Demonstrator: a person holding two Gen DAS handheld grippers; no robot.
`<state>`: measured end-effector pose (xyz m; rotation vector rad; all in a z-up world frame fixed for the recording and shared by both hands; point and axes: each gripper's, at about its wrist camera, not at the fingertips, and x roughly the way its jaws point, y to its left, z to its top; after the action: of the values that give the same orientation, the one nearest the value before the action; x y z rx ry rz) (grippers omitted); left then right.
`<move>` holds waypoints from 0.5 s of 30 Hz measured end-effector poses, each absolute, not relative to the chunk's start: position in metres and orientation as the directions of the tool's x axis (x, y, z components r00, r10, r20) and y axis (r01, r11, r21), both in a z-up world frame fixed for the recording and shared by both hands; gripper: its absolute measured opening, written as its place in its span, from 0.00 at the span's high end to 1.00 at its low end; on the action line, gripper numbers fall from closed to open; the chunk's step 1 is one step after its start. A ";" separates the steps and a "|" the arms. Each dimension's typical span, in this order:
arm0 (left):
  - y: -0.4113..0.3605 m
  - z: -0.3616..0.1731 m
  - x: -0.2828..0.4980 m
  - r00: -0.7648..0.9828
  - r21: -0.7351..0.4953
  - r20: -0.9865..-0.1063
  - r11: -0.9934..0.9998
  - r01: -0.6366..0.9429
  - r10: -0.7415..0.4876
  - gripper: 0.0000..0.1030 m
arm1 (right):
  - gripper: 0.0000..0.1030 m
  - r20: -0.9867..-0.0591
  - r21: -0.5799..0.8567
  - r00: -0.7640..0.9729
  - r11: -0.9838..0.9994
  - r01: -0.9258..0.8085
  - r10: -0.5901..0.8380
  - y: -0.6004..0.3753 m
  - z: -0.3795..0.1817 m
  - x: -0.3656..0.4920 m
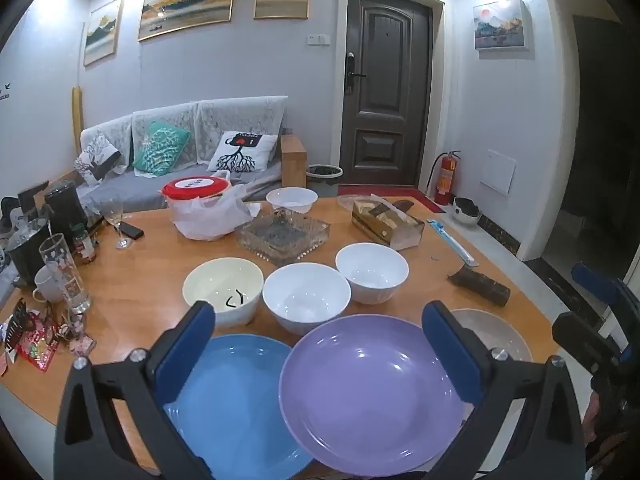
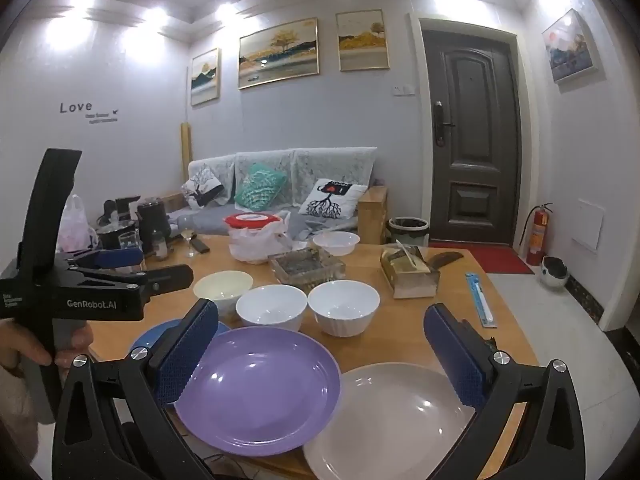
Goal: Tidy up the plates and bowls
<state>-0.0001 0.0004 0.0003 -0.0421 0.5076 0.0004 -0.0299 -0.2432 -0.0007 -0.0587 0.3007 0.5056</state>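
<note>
Three plates lie along the near edge of the wooden table (image 1: 136,280): a blue plate (image 1: 240,404), a purple plate (image 1: 368,392) overlapping it, and a grey-white plate (image 2: 392,420) at the right. Behind them stand a cream bowl (image 1: 222,284) and two white bowls (image 1: 306,294) (image 1: 372,270). My left gripper (image 1: 320,320) is open and empty above the blue and purple plates. My right gripper (image 2: 320,320) is open and empty above the purple and grey-white plates. The left gripper also shows side-on in the right wrist view (image 2: 132,268).
A glass ashtray (image 1: 282,232), a tissue box (image 1: 386,220), a further white bowl (image 1: 292,199), a red-lidded tub in a plastic bag (image 1: 200,204), glasses (image 1: 64,268), a kettle and small items at the left, and a dark comb (image 1: 480,286) at the right share the table.
</note>
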 end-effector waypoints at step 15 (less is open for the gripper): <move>0.004 -0.006 0.004 0.869 -0.054 -0.494 0.998 -0.009 -0.019 0.00 | 0.01 -0.305 -0.008 0.833 0.873 -0.488 0.462 -0.240 -0.003 -0.032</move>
<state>0.0039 0.0040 -0.0055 -0.0553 0.5167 -0.0048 -0.0324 -0.2397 -0.0032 -0.0870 0.3010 0.5043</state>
